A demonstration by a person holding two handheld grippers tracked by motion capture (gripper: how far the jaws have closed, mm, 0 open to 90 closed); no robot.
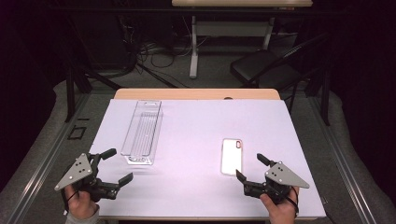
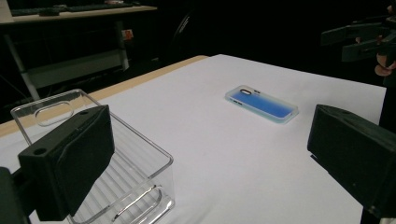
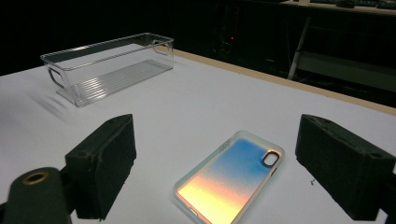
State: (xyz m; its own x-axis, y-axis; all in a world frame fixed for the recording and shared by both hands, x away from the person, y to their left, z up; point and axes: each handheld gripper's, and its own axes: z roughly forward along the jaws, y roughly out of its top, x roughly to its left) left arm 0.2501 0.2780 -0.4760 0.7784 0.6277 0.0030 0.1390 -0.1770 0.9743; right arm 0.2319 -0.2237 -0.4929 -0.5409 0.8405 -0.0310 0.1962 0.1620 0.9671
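Observation:
A clear phone case [image 1: 232,156] with an iridescent sheen lies flat on the white table top [image 1: 196,135], right of centre; in the right gripper view the case [image 3: 231,178] sits just ahead of the black jaws. A clear plastic bin [image 1: 142,132] stands empty at the left. My left gripper [image 1: 115,165] is open near the front left corner, beside the bin's near end [image 2: 130,186]. Just short of the case's near end, my right gripper [image 1: 252,167] is open, nothing between its jaws.
Beyond the table's wooden far edge [image 1: 196,94] lie floor cables, a white table leg [image 1: 193,46] and a dark folding chair [image 1: 264,67]. Black frame posts stand at both sides. Bare white surface lies between the bin and the case.

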